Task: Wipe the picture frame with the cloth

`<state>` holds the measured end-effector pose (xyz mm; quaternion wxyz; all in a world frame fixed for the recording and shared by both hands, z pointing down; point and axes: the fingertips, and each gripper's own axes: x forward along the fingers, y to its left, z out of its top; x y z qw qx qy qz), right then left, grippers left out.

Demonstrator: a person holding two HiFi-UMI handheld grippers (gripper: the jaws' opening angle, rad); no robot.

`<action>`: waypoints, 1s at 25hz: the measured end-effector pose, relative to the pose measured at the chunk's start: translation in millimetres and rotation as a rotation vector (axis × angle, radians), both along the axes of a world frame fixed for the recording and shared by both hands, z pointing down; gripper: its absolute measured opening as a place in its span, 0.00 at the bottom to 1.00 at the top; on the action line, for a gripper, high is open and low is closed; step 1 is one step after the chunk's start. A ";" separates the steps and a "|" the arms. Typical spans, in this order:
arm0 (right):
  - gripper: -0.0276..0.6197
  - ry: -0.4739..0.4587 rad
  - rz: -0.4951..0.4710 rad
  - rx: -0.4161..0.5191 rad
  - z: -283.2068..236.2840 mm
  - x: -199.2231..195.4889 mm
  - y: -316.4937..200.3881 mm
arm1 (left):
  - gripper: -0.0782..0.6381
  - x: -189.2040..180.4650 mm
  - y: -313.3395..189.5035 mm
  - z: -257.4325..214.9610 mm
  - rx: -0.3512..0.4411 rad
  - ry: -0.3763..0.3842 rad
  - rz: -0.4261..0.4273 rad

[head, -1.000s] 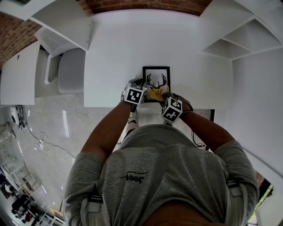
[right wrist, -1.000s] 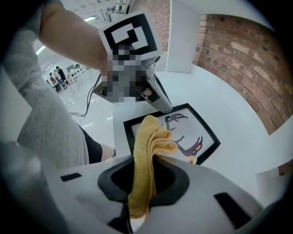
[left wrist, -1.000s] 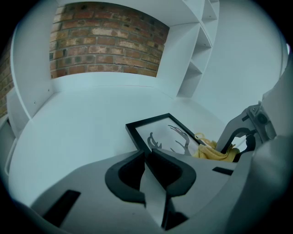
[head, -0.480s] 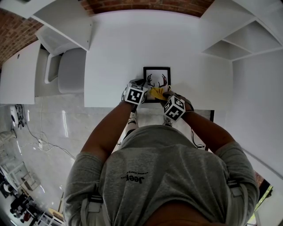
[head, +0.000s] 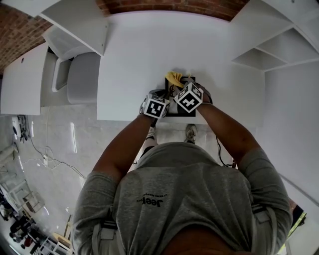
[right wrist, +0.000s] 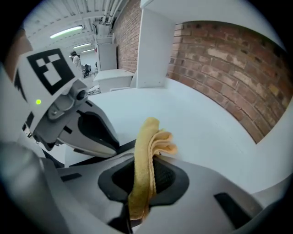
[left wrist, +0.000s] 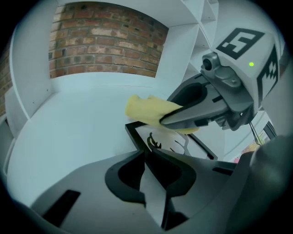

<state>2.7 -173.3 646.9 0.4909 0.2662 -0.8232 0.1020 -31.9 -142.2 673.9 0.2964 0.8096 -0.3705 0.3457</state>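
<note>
A black picture frame (head: 192,110) with an antler print lies near the white table's front edge, mostly hidden under both grippers. In the left gripper view its corner (left wrist: 136,132) and print show just past my jaws. My left gripper (head: 165,98) is shut on the frame's near left edge (left wrist: 147,154). My right gripper (head: 178,85) is shut on a folded yellow cloth (head: 174,77), which it presses at the frame's far left corner. The cloth (right wrist: 147,151) stands up between the right jaws, and it also shows in the left gripper view as cloth (left wrist: 146,109) under the right gripper (left wrist: 165,121).
The white table (head: 134,60) ends just behind the frame, with the person's body and a shoe (head: 191,132) below it. A grey chair (head: 81,78) stands at the left, white shelves (head: 271,47) at the right, a brick wall (head: 149,5) at the back.
My right gripper has swept the yellow cloth from the frame's near edge up to its far left corner. The left gripper has stayed on the frame's near left edge.
</note>
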 end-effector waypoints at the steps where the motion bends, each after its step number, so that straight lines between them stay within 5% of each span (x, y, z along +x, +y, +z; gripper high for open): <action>1: 0.14 0.009 0.004 0.009 1.7 -1.0 -5.5 | 0.20 0.0 0.1 0.4 -0.001 0.002 -0.001; 11: 0.14 0.091 -0.003 0.033 20.7 -1.4 -28.5 | 0.20 -1.1 -0.5 1.8 -0.001 0.009 0.001; 25: 0.14 0.152 -0.109 0.010 27.2 0.5 24.6 | 0.20 -1.8 -0.7 1.3 0.000 0.013 -0.012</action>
